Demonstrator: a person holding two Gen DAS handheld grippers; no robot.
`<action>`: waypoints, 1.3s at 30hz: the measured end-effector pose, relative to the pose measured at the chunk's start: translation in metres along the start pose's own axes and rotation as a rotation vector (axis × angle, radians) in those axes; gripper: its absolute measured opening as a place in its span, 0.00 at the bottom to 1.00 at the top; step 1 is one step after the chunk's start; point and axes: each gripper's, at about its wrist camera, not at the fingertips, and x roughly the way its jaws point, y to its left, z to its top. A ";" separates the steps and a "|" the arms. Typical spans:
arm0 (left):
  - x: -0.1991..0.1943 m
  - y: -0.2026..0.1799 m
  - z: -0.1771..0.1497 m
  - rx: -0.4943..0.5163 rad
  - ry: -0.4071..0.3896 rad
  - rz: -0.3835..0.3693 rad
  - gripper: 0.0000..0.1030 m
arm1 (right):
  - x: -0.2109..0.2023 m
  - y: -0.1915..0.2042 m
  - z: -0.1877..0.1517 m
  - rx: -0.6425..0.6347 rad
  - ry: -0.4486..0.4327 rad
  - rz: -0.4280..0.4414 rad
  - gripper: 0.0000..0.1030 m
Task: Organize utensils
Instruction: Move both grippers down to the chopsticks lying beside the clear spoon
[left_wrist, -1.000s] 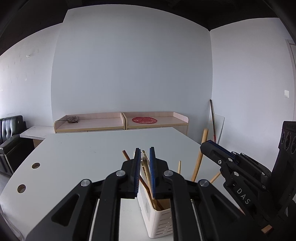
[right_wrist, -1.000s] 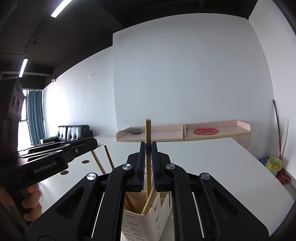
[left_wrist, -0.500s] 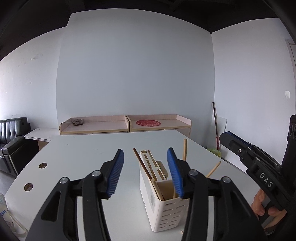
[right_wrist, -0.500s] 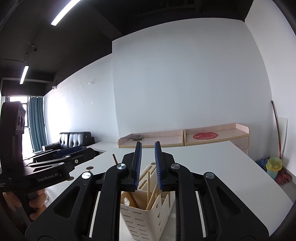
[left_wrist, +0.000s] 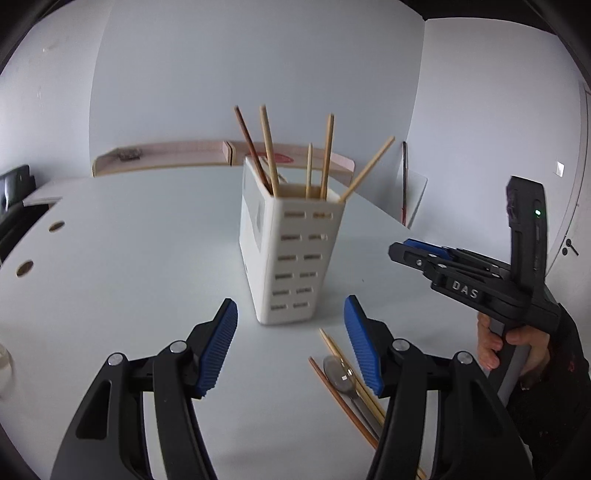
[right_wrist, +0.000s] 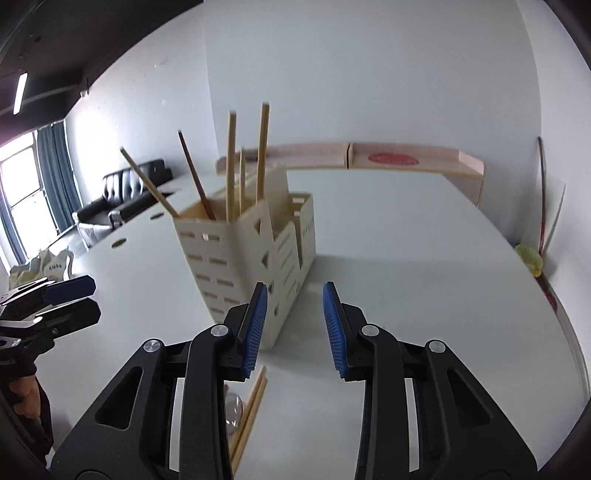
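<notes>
A white slotted utensil holder (left_wrist: 291, 254) (right_wrist: 243, 258) stands on the white table, with several wooden chopsticks (left_wrist: 267, 147) (right_wrist: 231, 162) sticking up out of it. Loose chopsticks (left_wrist: 347, 365) (right_wrist: 251, 410) and a metal spoon (left_wrist: 340, 371) (right_wrist: 234, 408) lie on the table in front of the holder. My left gripper (left_wrist: 290, 343) hangs low before the holder, its jaws opening with nothing between them. My right gripper (right_wrist: 293, 325) is just right of the holder, jaws opening and empty. Each gripper shows in the other's view, the right gripper (left_wrist: 421, 251) and the left gripper (right_wrist: 70, 291).
The white table (left_wrist: 129, 258) has two round holes near its left edge. A long wooden shelf (right_wrist: 406, 162) with a red plate lines the far wall. A black sofa (right_wrist: 122, 192) stands at the left. A person's hand (left_wrist: 495, 343) grips the right handle.
Both grippers let go of chopsticks they held over the holder, opened, and sank toward the table. The views now tilt down, showing the loose chopsticks and spoon.
</notes>
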 end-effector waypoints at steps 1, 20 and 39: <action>0.003 0.000 -0.008 -0.011 0.023 -0.005 0.58 | 0.008 -0.002 -0.004 0.016 0.044 0.015 0.28; 0.051 -0.049 -0.064 0.155 0.288 0.013 0.58 | 0.075 0.007 -0.061 0.014 0.381 0.153 0.16; 0.070 -0.061 -0.069 0.225 0.365 0.038 0.55 | 0.078 0.033 -0.062 -0.098 0.380 0.144 0.14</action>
